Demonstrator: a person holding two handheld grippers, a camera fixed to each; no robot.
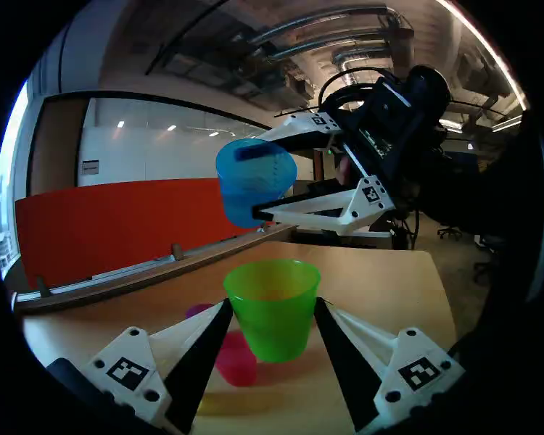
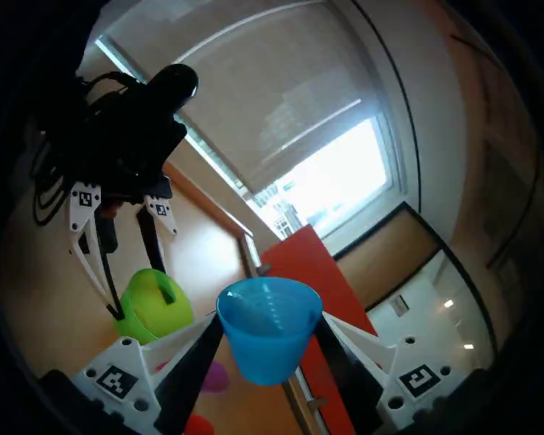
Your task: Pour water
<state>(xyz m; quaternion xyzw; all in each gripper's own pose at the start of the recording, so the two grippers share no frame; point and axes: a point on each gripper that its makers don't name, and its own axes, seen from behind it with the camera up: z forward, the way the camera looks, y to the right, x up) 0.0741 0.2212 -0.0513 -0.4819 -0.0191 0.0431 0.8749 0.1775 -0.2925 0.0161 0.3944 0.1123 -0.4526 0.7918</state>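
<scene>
Your left gripper (image 1: 272, 308) has white fingers (image 1: 163, 337), black inner pads (image 1: 199, 355) and square black-and-white markers (image 1: 127, 371). Your right gripper (image 1: 258, 177) matches, with black cables (image 1: 337, 76) looping at one o'clock.

Left gripper view: moderate, even indoor light; main source overhead, a strip (image 1: 493, 54) along the upper right edge, overexposed; small ceiling lights (image 1: 170, 128) show as white spots behind glass; table (image 1: 395, 283) carries soft, faint shadows; green cup (image 1: 273, 308) sharp, its translucent wall glowing; far background slightly soft.

Right gripper view: strong backlight from a window (image 2: 337, 181), blown out to white; upper left dark and low in detail; blue cup (image 2: 269, 330) sharp, evenly lit.

Both views: heavy fisheye distortion; straight lines bow toward the edges; edges dimmer.
</scene>
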